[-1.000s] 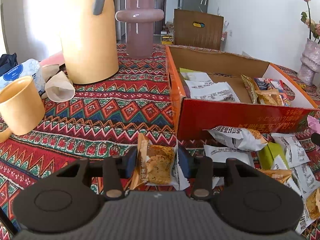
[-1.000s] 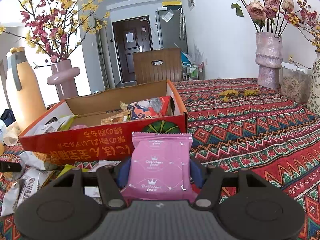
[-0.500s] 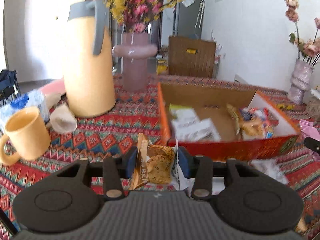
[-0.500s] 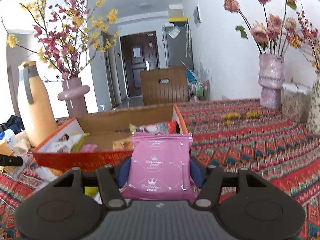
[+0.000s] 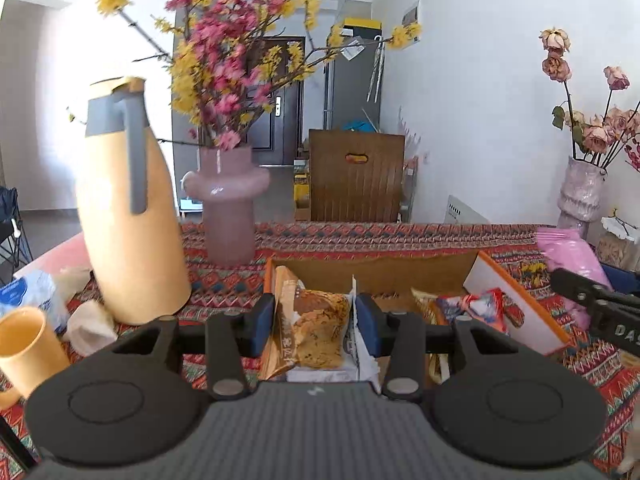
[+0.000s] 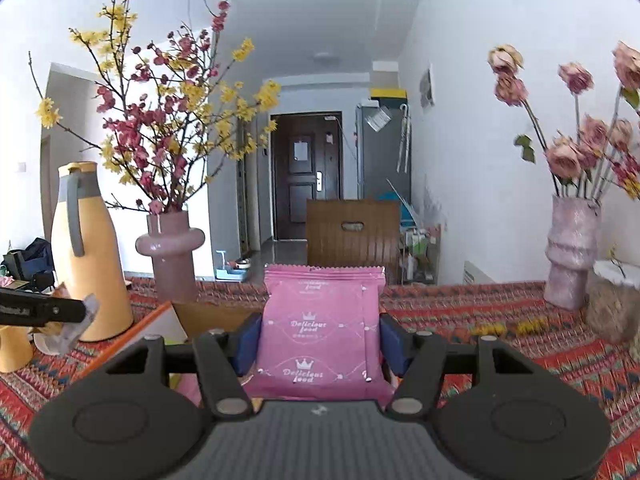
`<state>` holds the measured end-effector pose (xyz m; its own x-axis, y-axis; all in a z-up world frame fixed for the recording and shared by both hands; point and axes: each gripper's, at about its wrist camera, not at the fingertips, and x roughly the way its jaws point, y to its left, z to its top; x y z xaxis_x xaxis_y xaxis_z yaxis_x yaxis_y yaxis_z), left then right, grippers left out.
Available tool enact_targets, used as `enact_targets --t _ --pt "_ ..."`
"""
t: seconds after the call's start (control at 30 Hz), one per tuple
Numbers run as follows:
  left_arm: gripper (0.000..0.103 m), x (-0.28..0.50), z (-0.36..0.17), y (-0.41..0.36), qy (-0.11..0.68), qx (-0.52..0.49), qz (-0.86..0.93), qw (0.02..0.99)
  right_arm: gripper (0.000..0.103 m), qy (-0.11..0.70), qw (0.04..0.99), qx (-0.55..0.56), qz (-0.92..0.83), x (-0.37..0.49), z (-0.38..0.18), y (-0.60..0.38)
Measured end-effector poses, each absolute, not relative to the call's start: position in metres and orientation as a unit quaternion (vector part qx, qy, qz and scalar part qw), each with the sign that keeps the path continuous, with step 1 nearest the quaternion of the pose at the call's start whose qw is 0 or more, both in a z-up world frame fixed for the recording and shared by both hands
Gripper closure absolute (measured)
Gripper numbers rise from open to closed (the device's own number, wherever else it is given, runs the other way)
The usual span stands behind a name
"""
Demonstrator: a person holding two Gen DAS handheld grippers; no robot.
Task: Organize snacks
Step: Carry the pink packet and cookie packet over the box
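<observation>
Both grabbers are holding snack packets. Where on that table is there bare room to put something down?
The patterned cloth between the cardboard box and the pale rose vase lies mostly bare. The box floor behind the cookie packet looks free. It is crowded by the yellow jug, the cup and crumpled tissues.

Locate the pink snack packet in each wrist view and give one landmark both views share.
Left wrist: pink snack packet at the right edge, behind the right gripper's finger.
Right wrist: pink snack packet bottom centre, clamped in the right gripper.
Shared landmark: mauve vase of blossom branches.
</observation>
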<state>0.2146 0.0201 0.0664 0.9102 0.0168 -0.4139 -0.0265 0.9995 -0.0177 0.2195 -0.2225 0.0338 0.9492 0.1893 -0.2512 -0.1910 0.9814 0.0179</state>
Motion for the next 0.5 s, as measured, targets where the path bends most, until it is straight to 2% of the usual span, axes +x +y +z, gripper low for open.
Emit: enact_targets --t 0.2,0.5 --pt "0.059 0.242 0.063 0.009 0.213 -0.009 0.019 0.977 0.043 0.132 0.986 -0.003 0.1 0.253 0.034 -0.207" --pt "0.059 0.274 0.036 0.011 0.223 -0.027 0.041 0.974 0.043 0.164 0.981 0.019 0.104 0.284 0.004 -0.207"
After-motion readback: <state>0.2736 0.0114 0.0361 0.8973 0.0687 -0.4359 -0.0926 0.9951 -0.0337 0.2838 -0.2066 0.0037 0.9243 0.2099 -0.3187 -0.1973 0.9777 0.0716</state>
